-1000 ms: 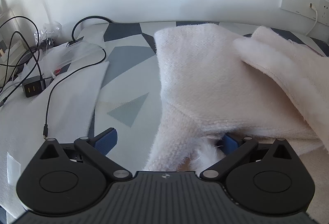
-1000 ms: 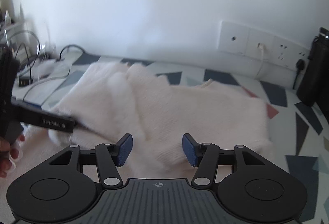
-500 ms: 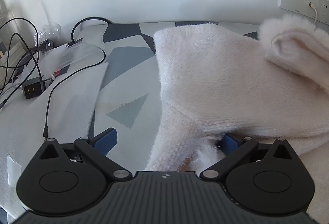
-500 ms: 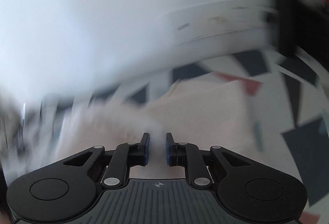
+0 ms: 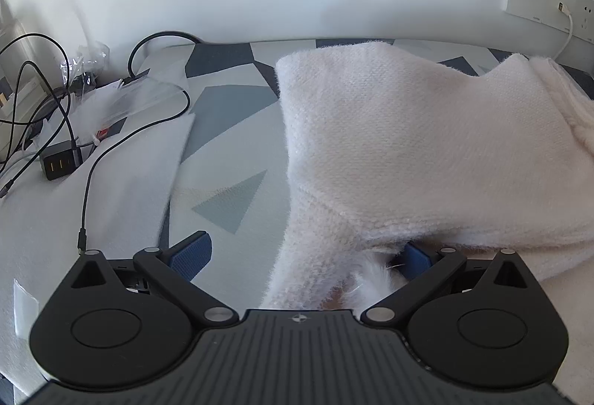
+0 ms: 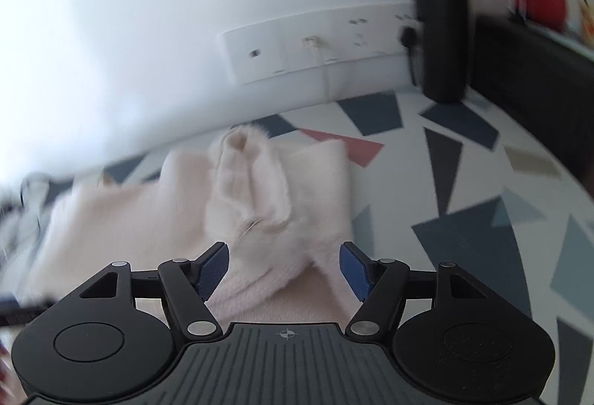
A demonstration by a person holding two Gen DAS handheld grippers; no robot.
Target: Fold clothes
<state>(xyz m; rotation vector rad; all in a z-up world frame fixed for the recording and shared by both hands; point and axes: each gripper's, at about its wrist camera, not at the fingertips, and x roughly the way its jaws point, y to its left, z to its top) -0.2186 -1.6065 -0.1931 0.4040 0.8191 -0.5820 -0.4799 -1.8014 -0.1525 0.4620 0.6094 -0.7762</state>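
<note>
On patterned cloth: pink sweater | left tongs spread | right tongs spread

We saw a super fuzzy, knitted pink sweater, woven-looking printed cloth on the tabletop, matte black plastic claws with ribbed blue pads, and a matte black bottle.

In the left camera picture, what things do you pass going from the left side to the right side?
Tangled black cables → black charger block → clear plastic bag → fluffy pink sweater → white wall sockets.
</note>
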